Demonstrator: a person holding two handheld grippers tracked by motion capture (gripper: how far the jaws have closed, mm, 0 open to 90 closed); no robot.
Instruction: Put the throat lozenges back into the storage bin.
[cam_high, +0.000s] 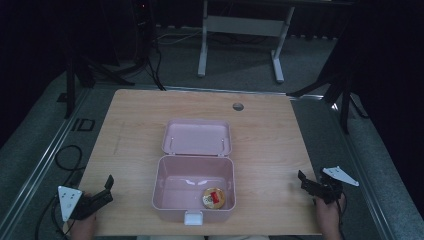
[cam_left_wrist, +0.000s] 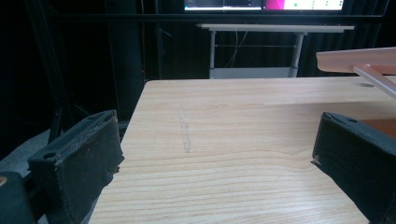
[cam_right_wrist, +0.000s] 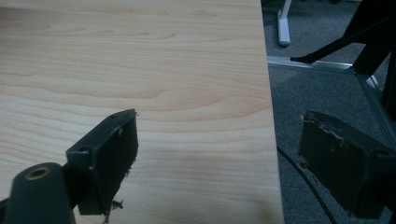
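Left gripper (cam_high: 106, 186) held low at the near left, jaws spread wide, right gripper (cam_high: 303, 180) at the near right, jaws likewise parted, both empty

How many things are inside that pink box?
1: a small round tin with a red and gold top lies in the near right corner of the open pink box. Nothing else shows inside.
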